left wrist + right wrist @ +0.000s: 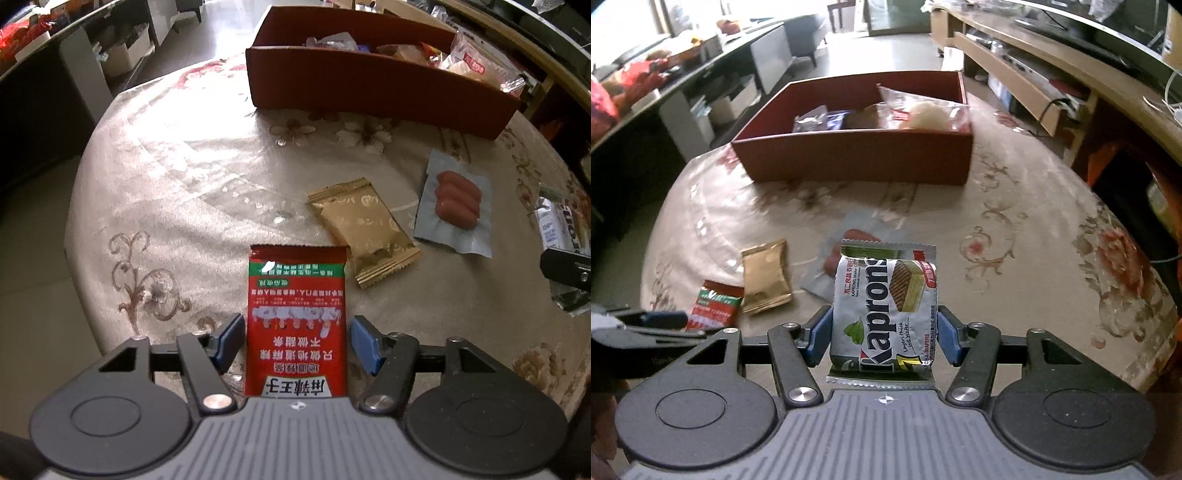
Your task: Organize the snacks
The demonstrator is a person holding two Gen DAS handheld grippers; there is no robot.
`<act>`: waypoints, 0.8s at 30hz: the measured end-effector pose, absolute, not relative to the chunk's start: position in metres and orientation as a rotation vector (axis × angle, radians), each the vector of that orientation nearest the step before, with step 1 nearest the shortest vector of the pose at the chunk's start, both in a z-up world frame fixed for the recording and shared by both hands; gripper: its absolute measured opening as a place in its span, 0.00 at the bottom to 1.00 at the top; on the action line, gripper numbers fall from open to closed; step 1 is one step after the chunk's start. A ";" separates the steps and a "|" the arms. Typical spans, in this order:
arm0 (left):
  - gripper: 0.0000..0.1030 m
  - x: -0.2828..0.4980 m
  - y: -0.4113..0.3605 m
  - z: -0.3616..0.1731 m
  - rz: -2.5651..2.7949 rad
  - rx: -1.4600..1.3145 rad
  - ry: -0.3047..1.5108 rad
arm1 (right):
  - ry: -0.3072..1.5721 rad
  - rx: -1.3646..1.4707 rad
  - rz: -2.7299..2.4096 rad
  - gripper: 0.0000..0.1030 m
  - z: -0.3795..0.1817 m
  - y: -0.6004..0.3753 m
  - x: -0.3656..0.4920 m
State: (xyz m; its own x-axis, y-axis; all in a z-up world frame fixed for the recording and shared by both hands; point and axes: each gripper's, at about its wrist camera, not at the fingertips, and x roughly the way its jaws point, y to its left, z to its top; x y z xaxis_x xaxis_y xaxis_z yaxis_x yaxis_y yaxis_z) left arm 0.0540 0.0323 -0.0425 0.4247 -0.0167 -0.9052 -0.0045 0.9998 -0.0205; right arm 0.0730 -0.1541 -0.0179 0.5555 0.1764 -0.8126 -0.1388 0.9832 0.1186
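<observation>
- Your left gripper straddles the flat red foil sachet lying on the table; the blue pads stand just clear of it, so it is not gripped.
- Your right gripper is clamped on the silver-green Kaprons wafer packet, lifted off the cloth.
- Done: several snacks sit in the red-brown rectangular cardboard box.
- Left: the gold foil packet and the clear vacuum pack of sausages.
- Surface: round table under a beige floral cloth; sideboards beyond.
</observation>
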 end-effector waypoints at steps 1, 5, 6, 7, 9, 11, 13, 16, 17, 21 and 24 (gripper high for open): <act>0.65 0.054 0.033 -0.043 -0.006 -0.025 1.133 | 0.966 0.046 0.187 0.64 -0.019 -0.155 0.074; 0.57 0.051 0.039 -0.040 0.001 -0.046 1.124 | 0.973 0.049 0.204 0.64 -0.021 -0.154 0.073; 0.56 0.050 0.041 -0.040 0.002 -0.058 1.123 | 0.974 0.049 0.206 0.64 -0.021 -0.155 0.073; 0.55 0.050 0.042 -0.039 0.001 -0.066 1.124 | 0.974 0.049 0.209 0.64 -0.020 -0.155 0.073; 0.53 0.048 0.044 -0.038 -0.001 -0.083 1.126 | 0.971 0.049 0.217 0.64 -0.020 -0.155 0.073; 0.53 0.047 0.046 -0.038 -0.004 -0.101 1.128 | 0.966 0.050 0.225 0.64 -0.018 -0.154 0.073; 0.52 0.046 0.046 -0.037 -0.008 -0.109 1.127 | 0.960 0.050 0.230 0.64 -0.017 -0.154 0.072; 0.52 0.042 0.043 -0.032 -0.019 -0.114 1.109 | 0.955 0.050 0.235 0.64 -0.016 -0.154 0.071; 0.52 0.042 0.042 -0.031 -0.023 -0.115 1.104 | 0.953 0.050 0.235 0.64 -0.015 -0.154 0.070; 0.52 0.040 0.035 -0.022 -0.033 -0.096 1.068 | 0.944 0.052 0.236 0.64 -0.014 -0.155 0.070; 0.52 0.039 0.029 -0.016 -0.040 -0.076 1.045 | 0.943 0.051 0.236 0.64 -0.014 -0.156 0.070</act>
